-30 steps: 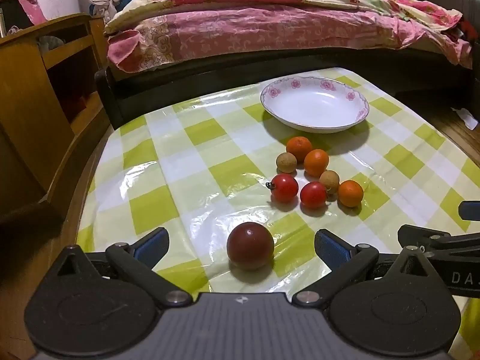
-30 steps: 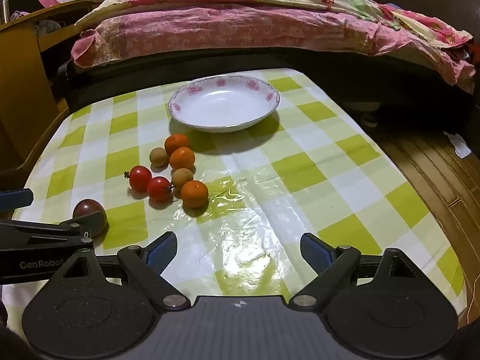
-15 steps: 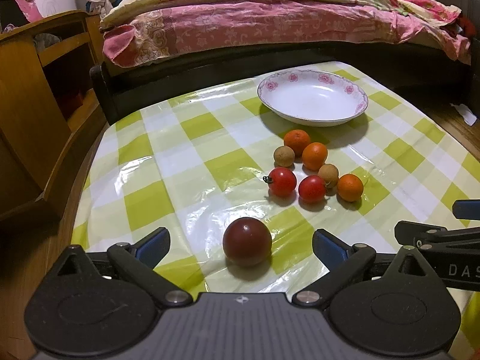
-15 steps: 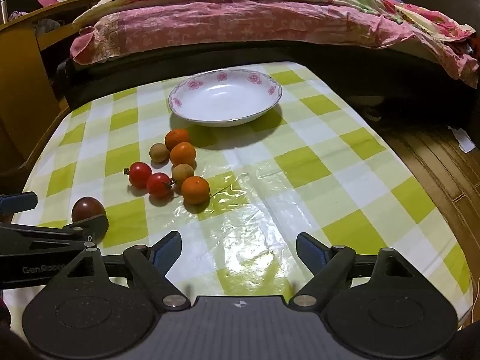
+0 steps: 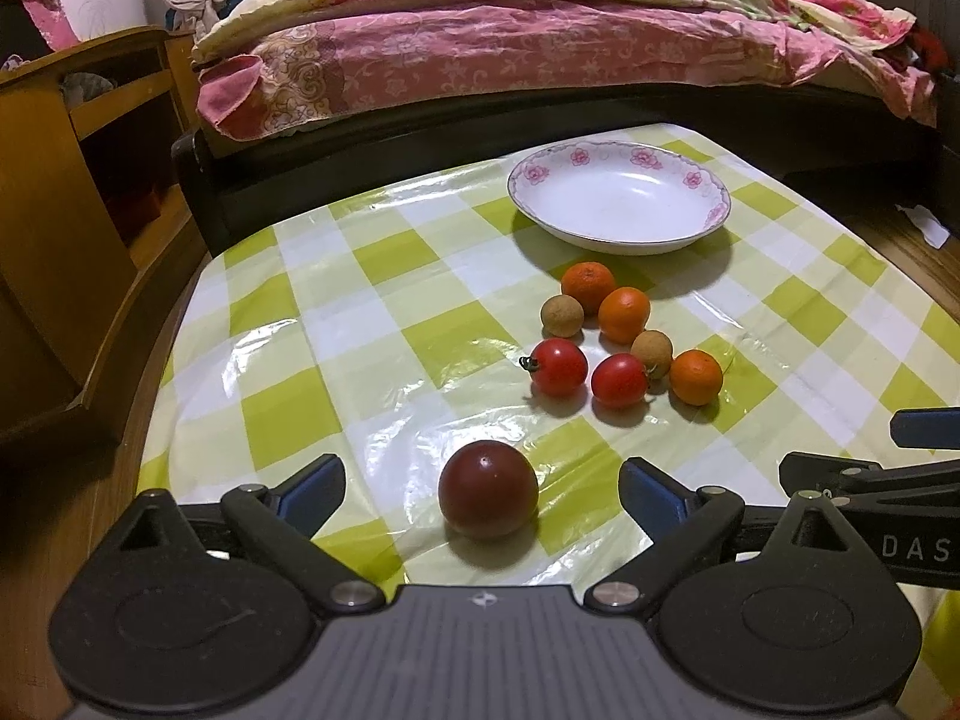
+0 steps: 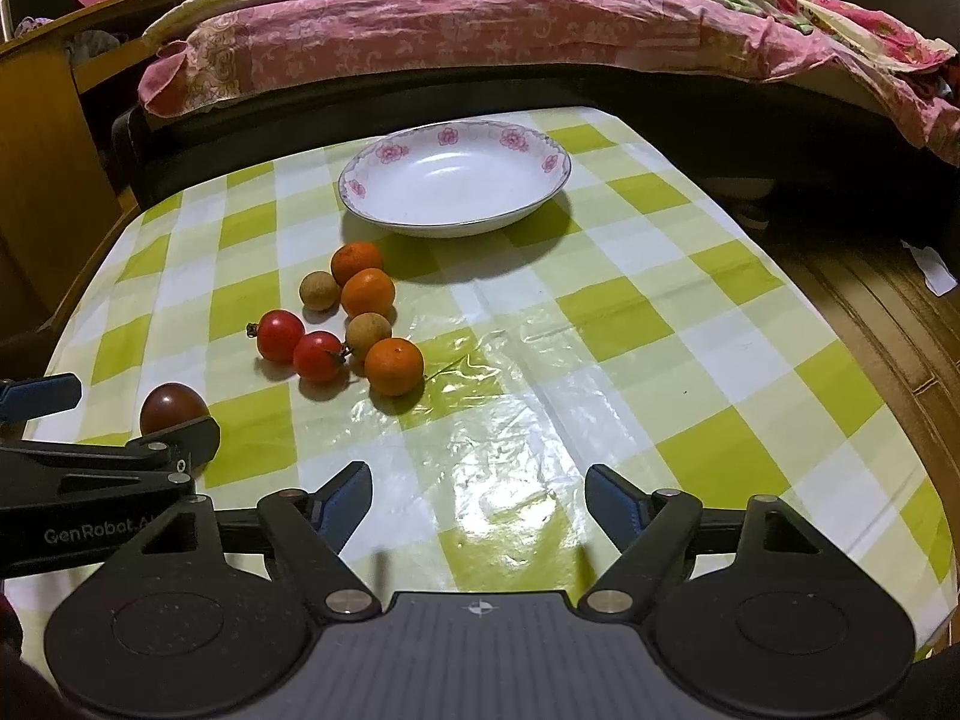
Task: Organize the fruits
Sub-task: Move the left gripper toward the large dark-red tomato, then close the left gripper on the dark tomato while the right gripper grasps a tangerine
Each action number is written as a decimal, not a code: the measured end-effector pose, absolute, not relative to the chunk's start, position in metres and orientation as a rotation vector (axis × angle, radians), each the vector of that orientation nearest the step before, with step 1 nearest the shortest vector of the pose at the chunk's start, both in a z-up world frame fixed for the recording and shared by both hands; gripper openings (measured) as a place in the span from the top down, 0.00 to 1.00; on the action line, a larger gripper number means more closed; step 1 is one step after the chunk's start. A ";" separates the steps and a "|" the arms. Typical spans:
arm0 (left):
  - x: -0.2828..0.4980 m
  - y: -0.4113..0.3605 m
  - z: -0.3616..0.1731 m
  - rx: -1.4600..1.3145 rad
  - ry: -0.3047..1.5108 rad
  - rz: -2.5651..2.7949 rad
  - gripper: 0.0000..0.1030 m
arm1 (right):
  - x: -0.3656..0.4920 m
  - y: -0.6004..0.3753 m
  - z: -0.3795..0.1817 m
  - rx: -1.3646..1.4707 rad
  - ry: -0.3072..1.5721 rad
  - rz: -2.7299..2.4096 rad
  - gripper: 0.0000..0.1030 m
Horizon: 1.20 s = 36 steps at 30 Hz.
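While the white shallow porcelain dish with a pink flower rim (image 5: 708,177) stands empty at the far side of the table (image 5: 372,324) with its green-and-white checked plastic cloth, no fruit has yet been moved. The left gripper (image 5: 480,486) hangs over the near edge, jaws wide, with the dark maroon round tomato (image 5: 487,498) lying between them, untouched by either pad. The right gripper (image 6: 477,495) is over bare cloth; its jaws are closing slightly, nothing between them. A cluster lies at one o'clock from the maroon tomato: two red cherry tomatoes (image 5: 559,367), three small orange mandarins (image 5: 624,315) and two tan longans (image 5: 562,315), most of them touching.

Judgement: first pick in hand. The next move calls for closing the left jaws squarely across the tomato's widest part, gently, as it may roll, then carrying it toward the dish at one o'clock.
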State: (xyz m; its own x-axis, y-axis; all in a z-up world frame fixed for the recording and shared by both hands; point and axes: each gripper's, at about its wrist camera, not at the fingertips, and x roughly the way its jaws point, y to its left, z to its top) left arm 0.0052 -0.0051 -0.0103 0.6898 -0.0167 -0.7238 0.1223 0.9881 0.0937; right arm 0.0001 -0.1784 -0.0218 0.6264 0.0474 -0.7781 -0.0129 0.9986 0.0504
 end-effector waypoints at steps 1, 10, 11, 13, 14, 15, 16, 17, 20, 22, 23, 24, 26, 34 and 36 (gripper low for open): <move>0.006 -0.005 -0.011 0.139 0.807 -0.078 0.00 | 0.000 -0.179 -0.022 0.042 0.895 0.035 0.28; 0.006 -0.006 -0.013 0.149 0.806 -0.087 0.03 | 0.004 -0.177 -0.025 0.045 0.908 0.042 0.29; 0.006 -0.006 -0.013 0.150 0.805 -0.089 0.03 | 0.004 -0.177 -0.026 0.045 0.910 0.043 0.29; 0.006 -0.004 -0.014 0.149 0.802 -0.098 0.03 | 0.004 -0.177 -0.026 0.045 0.913 0.046 0.30; 0.005 -0.003 -0.015 0.148 0.803 -0.101 0.03 | 0.004 -0.177 -0.027 0.045 0.915 0.047 0.30; 0.005 -0.002 -0.015 0.148 0.803 -0.103 0.03 | 0.005 -0.177 -0.027 0.046 0.917 0.048 0.30; 0.005 -0.002 -0.016 0.150 0.803 -0.104 0.03 | 0.005 -0.177 -0.028 0.047 0.921 0.051 0.30; 0.005 -0.001 -0.017 0.152 0.802 -0.104 0.03 | 0.005 -0.177 -0.029 0.047 0.925 0.053 0.30; 0.006 0.001 -0.018 0.148 0.797 -0.113 0.03 | 0.007 -0.175 -0.032 0.046 0.938 0.060 0.30; 0.007 0.004 -0.020 0.130 0.793 -0.123 0.03 | 0.008 -0.174 -0.033 0.044 0.944 0.067 0.30; 0.008 0.005 -0.020 0.124 0.795 -0.124 0.04 | 0.008 -0.173 -0.033 0.042 0.945 0.070 0.30; 0.010 0.005 -0.022 0.121 0.797 -0.125 0.04 | 0.009 -0.173 -0.034 0.042 0.945 0.070 0.30; 0.012 0.006 -0.023 0.119 0.804 -0.124 0.07 | 0.011 -0.174 -0.034 0.046 0.948 0.074 0.30; 0.019 0.005 -0.030 0.113 0.817 -0.146 0.22 | 0.016 -0.174 -0.036 0.044 0.948 0.083 0.30; 0.020 0.004 -0.031 0.111 0.822 -0.151 0.27 | 0.018 -0.175 -0.036 0.045 0.951 0.082 0.30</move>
State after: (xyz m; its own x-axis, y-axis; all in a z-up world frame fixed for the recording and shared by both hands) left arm 0.0198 0.0044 -0.0314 0.6707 -0.0910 -0.7361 0.1767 0.9835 0.0395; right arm 0.0183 -0.1749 -0.0364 0.5783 0.0898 -0.8109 -0.0502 0.9960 0.0745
